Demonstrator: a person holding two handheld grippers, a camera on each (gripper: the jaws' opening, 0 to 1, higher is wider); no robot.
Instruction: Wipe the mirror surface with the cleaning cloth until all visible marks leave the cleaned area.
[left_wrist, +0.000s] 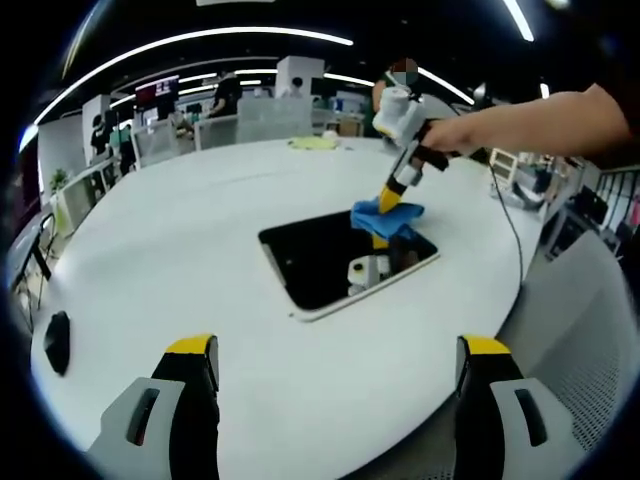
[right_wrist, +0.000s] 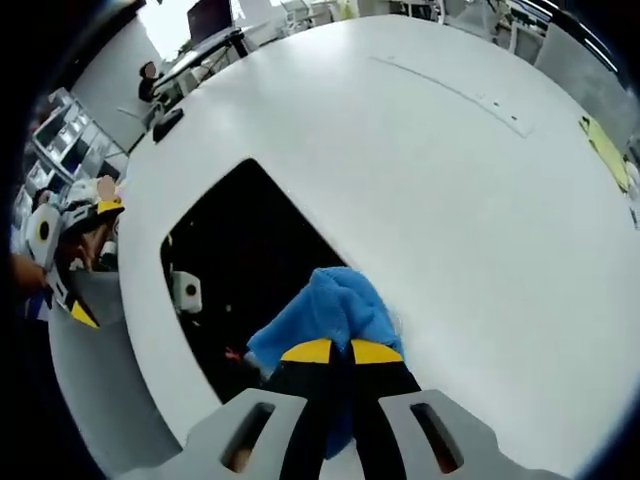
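**Blue cloth pressed to the far end of the mirror**

Office desks, chairs and ceiling light strips ring a large white round table (left_wrist: 200, 250), and the mirror (left_wrist: 320, 265) lies flat on it, a dark rectangular pane with rounded corners and a pale edge, reflecting the dim ceiling. Everything else sits relative to that mirror.

At the mirror's far right corner, as the left gripper view has it, the right gripper (left_wrist: 385, 215) comes down at a slant from a person's hand (left_wrist: 455, 135) and forearm. Its yellow-tipped jaws are pressed together on the blue cleaning cloth (left_wrist: 388, 218), which is bunched up and touches the glass at the mirror's edge. In the right gripper view the same cloth (right_wrist: 325, 310) bulges out just ahead of the closed tips (right_wrist: 332, 352), lying partly on the dark glass (right_wrist: 240, 260) and partly over its border onto the white table (right_wrist: 450, 180).

The left gripper (left_wrist: 340, 375) hangs near the mirror's near side, above the bare table, its two jaws spread wide with nothing between them.

A small black object (left_wrist: 58, 340) rests on the table well to the left of the mirror, near the table's rim. A yellow-green item (left_wrist: 315, 143) lies on the table far beyond the mirror.
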